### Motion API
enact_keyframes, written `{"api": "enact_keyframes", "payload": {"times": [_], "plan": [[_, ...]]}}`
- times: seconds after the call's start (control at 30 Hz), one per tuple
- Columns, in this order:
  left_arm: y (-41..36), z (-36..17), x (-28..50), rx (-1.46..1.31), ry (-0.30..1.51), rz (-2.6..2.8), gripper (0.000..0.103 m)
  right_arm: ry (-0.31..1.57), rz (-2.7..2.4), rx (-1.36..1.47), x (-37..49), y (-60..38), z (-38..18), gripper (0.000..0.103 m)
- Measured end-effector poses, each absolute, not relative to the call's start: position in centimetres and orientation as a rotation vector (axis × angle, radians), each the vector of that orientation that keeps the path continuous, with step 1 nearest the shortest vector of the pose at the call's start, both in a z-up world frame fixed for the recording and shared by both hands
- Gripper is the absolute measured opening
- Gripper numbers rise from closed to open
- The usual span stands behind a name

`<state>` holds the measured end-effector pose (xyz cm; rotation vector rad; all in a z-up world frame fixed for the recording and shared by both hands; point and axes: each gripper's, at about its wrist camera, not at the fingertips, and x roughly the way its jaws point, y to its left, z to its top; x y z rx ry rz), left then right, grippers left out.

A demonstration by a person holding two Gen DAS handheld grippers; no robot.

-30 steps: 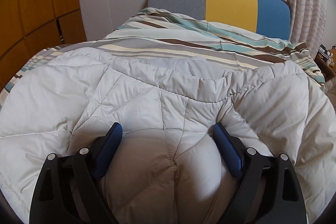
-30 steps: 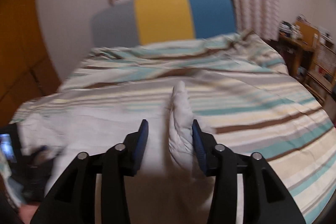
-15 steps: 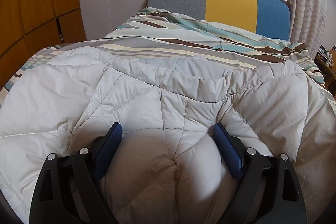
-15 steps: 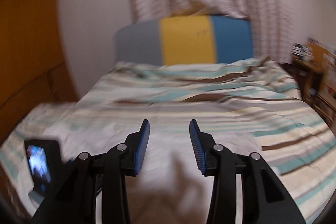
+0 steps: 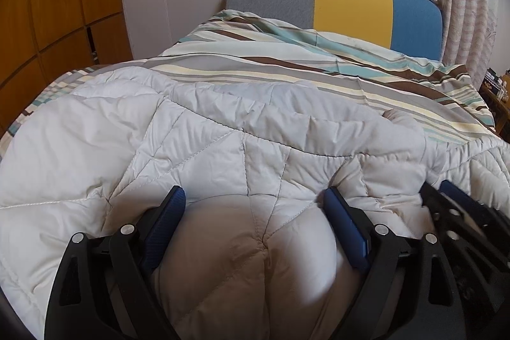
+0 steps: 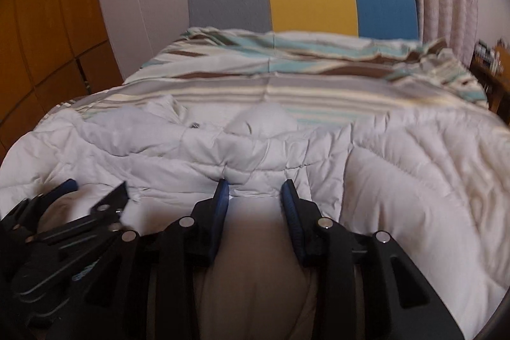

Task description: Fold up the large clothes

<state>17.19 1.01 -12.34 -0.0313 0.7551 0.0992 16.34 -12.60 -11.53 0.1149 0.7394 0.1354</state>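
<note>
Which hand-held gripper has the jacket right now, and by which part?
The left hand-held gripper straddles a puffed bulge of the white quilted jacket at its near edge. The right hand-held gripper is closing on another near-edge fold beside it.

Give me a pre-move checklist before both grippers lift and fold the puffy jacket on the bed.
1. Left gripper has jacket between its pads: ok, a wide bulge fills the gap.
2. Left grip firm: cannot tell; jaws stand wide around the padding.
3. Right gripper on the jacket: not ok yet; its jaws are closing, with a fold between them.
4. Both grippers side by side on the near edge: ok.
5. Landing space on the striped bedcover beyond the jacket: ok.
6. Jacket flat: not ok, rumpled near the collar.
</note>
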Motion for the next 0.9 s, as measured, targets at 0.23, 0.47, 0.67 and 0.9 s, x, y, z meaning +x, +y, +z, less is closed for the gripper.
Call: {"api": "enact_keyframes", "payload": {"times": [0.23,0.47,0.67,0.9], "plan": [[0.9,-11.6,17.5,-0.013,0.808,0.112,0.088,0.787,0.170,0.133,16.7,-13.2,-11.0,0.036],[3.0,-7.8,17.3,-0.071,0.852,0.047,0.093,0.670,0.199,0.191,13.1,-18.7,-5.7,0.042],[5.0,-9.2,19.3,0.040,0.859,0.149,0.095,0.719,0.040,0.187,13.8,-24.4,-7.8,0.041],[5.2,-11.9,20.0,0.036,0.825,0.116,0.100,0.747,0.021,0.264,15.0,-25.7,-11.7,0.041]]}}
